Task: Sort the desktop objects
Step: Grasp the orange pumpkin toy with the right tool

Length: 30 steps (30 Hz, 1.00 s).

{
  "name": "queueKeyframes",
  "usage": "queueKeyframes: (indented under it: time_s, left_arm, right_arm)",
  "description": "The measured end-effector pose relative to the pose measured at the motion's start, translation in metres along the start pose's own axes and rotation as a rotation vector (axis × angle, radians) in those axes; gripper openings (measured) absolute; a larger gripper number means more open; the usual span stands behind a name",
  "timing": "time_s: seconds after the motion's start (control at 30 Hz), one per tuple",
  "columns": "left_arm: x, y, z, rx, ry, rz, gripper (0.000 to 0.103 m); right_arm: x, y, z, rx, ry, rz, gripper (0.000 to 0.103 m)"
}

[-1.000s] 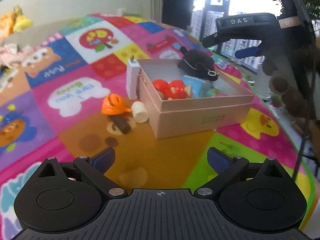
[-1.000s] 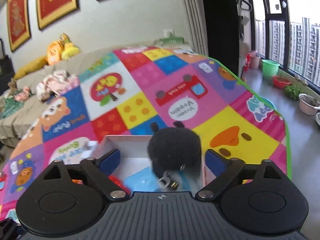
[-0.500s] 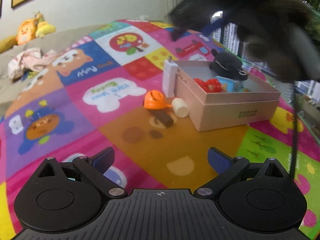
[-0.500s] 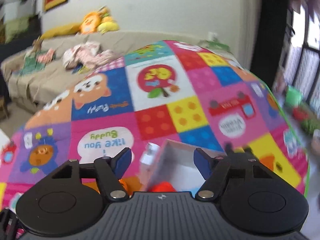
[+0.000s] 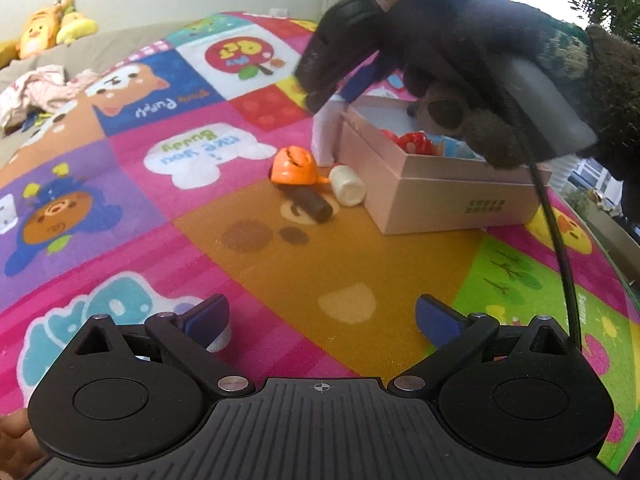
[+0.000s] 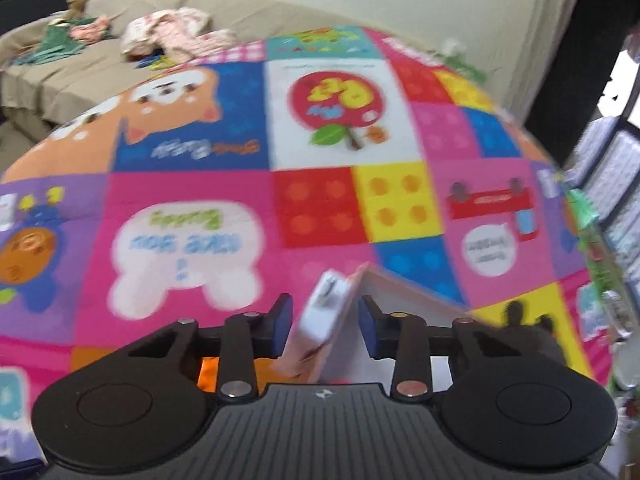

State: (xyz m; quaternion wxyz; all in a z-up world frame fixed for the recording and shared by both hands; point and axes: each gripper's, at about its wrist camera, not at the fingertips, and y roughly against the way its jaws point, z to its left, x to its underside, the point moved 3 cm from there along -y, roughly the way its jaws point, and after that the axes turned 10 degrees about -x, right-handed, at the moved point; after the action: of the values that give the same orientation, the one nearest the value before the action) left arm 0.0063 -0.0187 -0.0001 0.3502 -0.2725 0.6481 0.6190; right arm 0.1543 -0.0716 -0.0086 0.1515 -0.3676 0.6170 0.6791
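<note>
Beside the pink box, an upright white charger is framed by the closing right gripper, pads not yet touching; the left gripper is held open.

On the mat stands the box, to the right of the middle in the left wrist view. Small toys lie inside it. A flat upright block stands just beside the left corner of the box. In front of this block lie three things close together: a round toy on the left, a small cylinder on the right, a short stick in front of them. Behind the mat is a sofa with plush toys and clothes on it.
</note>
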Motion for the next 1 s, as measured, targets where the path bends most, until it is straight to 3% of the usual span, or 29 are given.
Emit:
queueKeyframes:
  time_s: [0.07,0.13,0.37,0.67,1.0]
  left_arm:
    - [0.001,0.001,0.001,0.007,0.004,0.002,0.102]
    - [0.001,0.001,0.001,0.010,0.010,0.003,0.102]
    - [0.000,-0.003,-0.005,0.028,-0.014,0.021,0.103]
    - [0.003,0.004,-0.003,0.089,-0.042,0.029,0.103]
    - [0.006,0.010,-0.001,0.121,-0.116,0.036,0.103]
  right_arm:
    - [0.005,0.007,0.006,-0.179,-0.049,0.033,0.036]
    - [0.007,0.020,0.010,-0.263,-0.069,0.014,0.036]
    - [-0.002,0.037,-0.001,-0.139,-0.067,-0.048,0.036]
    - [0.000,-0.004,0.020,-0.216,-0.088,0.084,0.036]
    - [0.007,-0.020,0.044,-0.178,0.024,0.128,0.038]
